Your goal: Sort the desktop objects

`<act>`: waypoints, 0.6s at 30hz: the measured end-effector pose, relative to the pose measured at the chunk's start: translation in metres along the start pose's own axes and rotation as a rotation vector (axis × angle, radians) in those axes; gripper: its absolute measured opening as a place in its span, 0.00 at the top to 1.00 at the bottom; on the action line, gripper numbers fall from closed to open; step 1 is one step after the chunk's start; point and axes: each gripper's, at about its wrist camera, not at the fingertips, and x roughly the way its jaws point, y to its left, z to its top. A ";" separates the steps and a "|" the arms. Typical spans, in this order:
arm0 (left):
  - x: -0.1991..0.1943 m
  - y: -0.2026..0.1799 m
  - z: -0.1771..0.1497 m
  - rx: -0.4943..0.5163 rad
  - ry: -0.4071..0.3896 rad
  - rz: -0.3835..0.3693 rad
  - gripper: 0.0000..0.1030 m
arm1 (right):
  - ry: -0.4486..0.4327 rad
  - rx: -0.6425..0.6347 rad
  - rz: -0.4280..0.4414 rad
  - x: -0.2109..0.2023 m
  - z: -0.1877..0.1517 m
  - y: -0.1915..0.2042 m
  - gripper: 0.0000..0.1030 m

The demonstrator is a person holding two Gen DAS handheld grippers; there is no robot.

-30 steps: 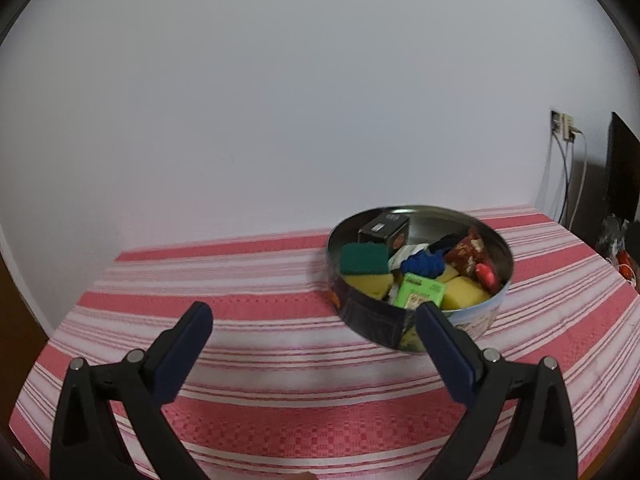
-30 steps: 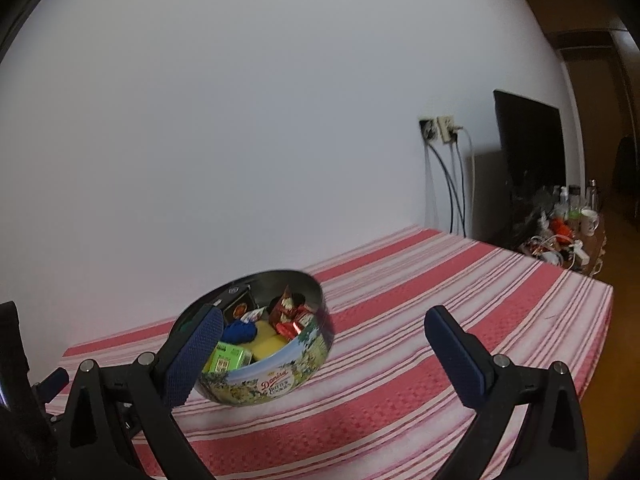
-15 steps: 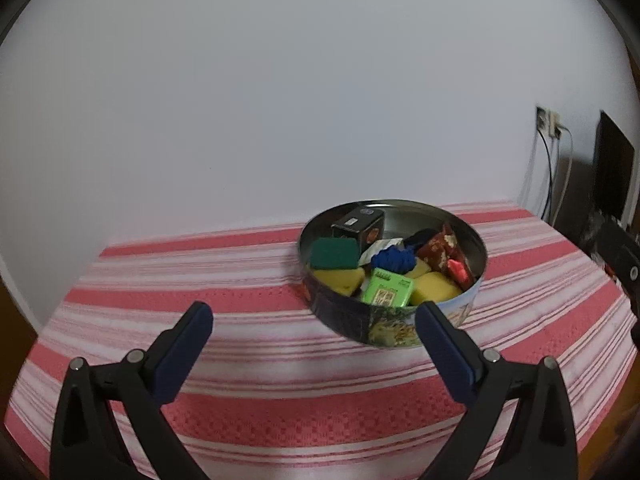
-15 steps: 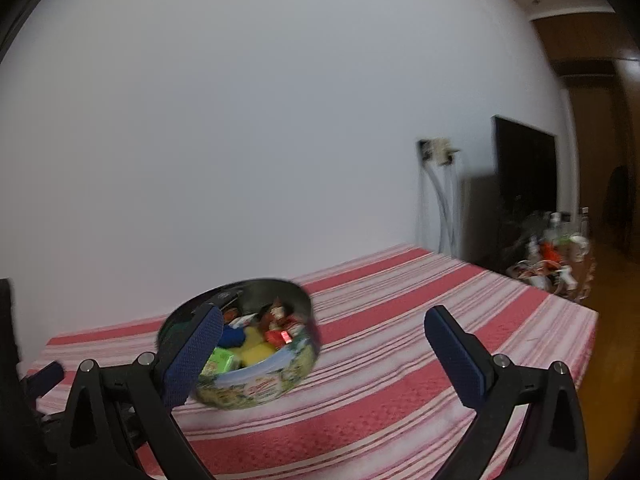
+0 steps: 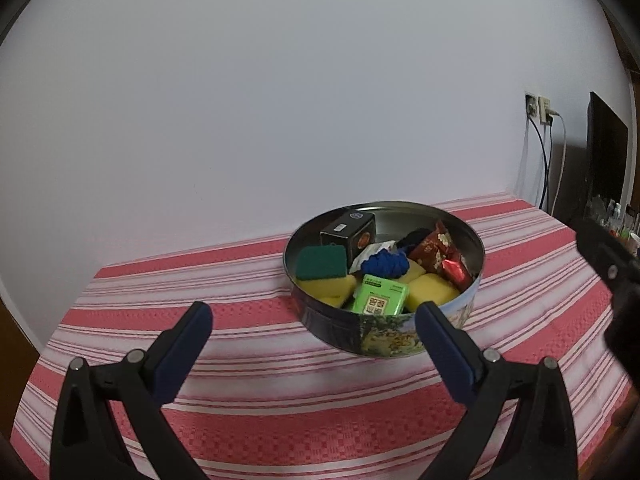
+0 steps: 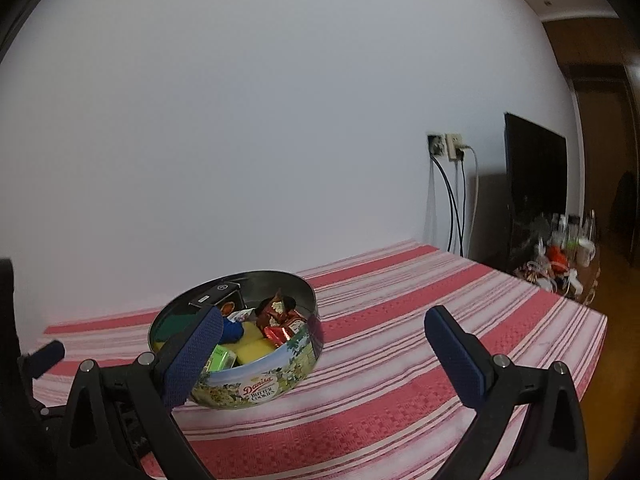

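Centrally in the left wrist view, a round cookie tin [image 5: 384, 312] is seen resting on the counter [image 5: 248, 360], which is covered by a red and white striped cloth. Inside the tin are packed a green scouring pad [image 5: 321, 263] on a yellow sponge, a black box [image 5: 347, 234], a blue knotted item [image 5: 385, 264], a light green packet [image 5: 380, 301] and red foil wrappers [image 5: 440, 254]. The left tongs [image 5: 312, 322] are held wide apart and empty in the lower part of the frame, just short of the tin. In the right wrist view, the right tongs [image 6: 322, 334] are likewise spread wide and empty, with the tin [image 6: 256, 380] lying at lower left behind one blue fingertip [image 6: 192, 356]. A dark screen [image 6: 534, 184] is seen at the right by the wall.
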 end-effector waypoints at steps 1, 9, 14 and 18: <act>0.000 0.000 0.000 0.001 0.000 -0.001 0.01 | 0.009 0.016 -0.003 0.002 0.000 -0.004 0.00; -0.003 0.001 0.001 -0.005 0.004 -0.026 0.01 | 0.033 0.035 -0.002 0.010 -0.002 -0.006 0.01; -0.003 0.006 0.003 -0.015 0.003 -0.042 0.01 | 0.026 0.033 0.004 0.008 -0.001 -0.005 0.01; -0.004 0.010 0.005 -0.023 -0.001 -0.045 0.01 | 0.012 0.018 0.004 0.004 0.000 -0.002 0.01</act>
